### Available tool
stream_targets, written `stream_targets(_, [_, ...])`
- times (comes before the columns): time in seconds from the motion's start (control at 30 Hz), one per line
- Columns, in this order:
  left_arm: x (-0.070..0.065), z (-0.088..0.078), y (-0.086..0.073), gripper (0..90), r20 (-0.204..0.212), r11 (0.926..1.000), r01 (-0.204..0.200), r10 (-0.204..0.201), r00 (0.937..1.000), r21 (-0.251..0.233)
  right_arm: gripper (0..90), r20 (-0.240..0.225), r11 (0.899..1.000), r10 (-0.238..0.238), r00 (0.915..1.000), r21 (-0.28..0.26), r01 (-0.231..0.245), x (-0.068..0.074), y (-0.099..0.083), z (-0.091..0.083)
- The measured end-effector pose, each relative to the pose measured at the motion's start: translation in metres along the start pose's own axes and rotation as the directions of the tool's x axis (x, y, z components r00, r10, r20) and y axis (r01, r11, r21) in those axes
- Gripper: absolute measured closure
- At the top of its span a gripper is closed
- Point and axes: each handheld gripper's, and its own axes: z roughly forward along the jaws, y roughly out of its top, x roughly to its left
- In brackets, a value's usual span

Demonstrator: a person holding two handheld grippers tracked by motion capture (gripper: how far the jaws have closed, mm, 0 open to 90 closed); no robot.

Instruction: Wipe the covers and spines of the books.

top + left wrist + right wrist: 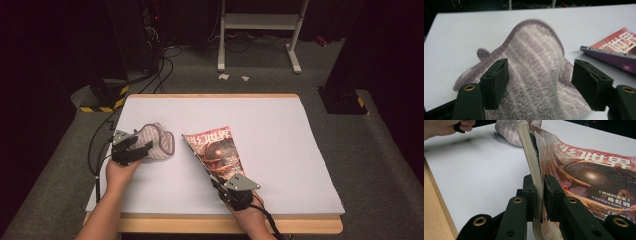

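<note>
a: magazine (218,151) sits near the middle of the white table (280,135), tilted up on one long edge. right gripper (539,195) comes in from the near edge, forearm low, jaws clamped on its page block.

b: and the left gripper (540,85)?

a: just left of the magazine, jaws spread apart, with the knitted sock (534,60) bunched between them; the right pad stands off it.

b: textures?

a: glossy red cover, soft striped knit, mauve and cream. table right of the magazine is bare to its wooden rim.
</note>
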Motion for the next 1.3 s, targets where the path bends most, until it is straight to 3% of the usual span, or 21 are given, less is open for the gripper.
stream_targets(0.17, [-0.004,-0.005,0.002,29.8,0.002,0.9999,-0.012,0.012,0.9999,-0.01,80.5,0.001,1.0,0.0,1.0,0.0,0.0,0.0,0.0,0.0])
stream_targets(0.33, [-0.013,-0.01,0.003,31.0,0.03,0.9994,-0.03,0.031,0.9991,-0.018,80.4,0.001,1.0,-0.001,1.0,0.001,0.001,0.0,0.0,0.0])
stream_targets(0.4, [-0.025,-0.015,0.003,32.0,0.066,0.9981,-0.056,0.058,0.9961,-0.024,80.4,0.0,1.0,0.0,1.0,0.001,0.0,0.0,0.0,0.0])
stream_targets(0.57, [-0.049,-0.015,-0.004,31.5,0.103,0.992,-0.127,0.126,0.9866,-0.003,80.4,0.001,1.0,-0.001,1.0,0.001,0.001,0.0,0.0,0.0])
stream_targets(0.73, [-0.059,-0.014,-0.012,31.4,0.142,0.9914,-0.131,0.129,0.9814,0.005,80.4,0.002,1.0,-0.001,1.0,0.001,0.001,0.0,0.0,0.0])
stream_targets(0.8, [-0.065,-0.011,-0.02,30.1,0.166,0.9907,-0.13,0.121,0.9786,0.041,80.5,0.001,1.0,0.0,1.0,0.001,0.0,0.0,0.0,0.0])
stream_targets(0.97, [-0.073,-0.011,-0.034,28.1,0.199,0.9897,-0.129,0.114,0.9734,0.062,80.5,0.002,1.0,0.0,1.0,0.001,0.0,0.0,0.0,0.0])
stream_targets(1.07, [-0.074,-0.012,-0.039,25.8,0.235,0.992,-0.11,0.093,0.9676,0.062,80.5,0.005,1.0,0.0,1.0,0.0,0.0,0.001,0.0,-0.001])
stream_targets(1.17, [-0.075,-0.012,-0.042,25.2,0.253,0.9911,-0.124,0.108,0.9614,0.049,80.5,0.007,1.0,0.001,1.0,0.001,-0.001,0.001,0.0,0.0])
stream_targets(1.23, [-0.075,-0.011,-0.043,22.1,0.286,0.9909,-0.124,0.104,0.9526,0.052,80.5,0.003,1.0,0.0,1.0,0.006,0.0,0.002,0.0,0.001])
stream_targets(1.27, [-0.075,-0.011,-0.043,21.0,0.286,0.9909,-0.124,0.104,0.9526,0.052,80.5,0.003,1.0,0.0,1.0,0.006,0.0,0.002,0.0,0.001])
stream_targets(1.3, [-0.073,-0.01,-0.043,20.6,0.314,0.9918,-0.112,0.087,0.9453,0.062,80.5,0.005,1.0,-0.003,1.0,0.008,0.003,0.002,0.0,0.001])
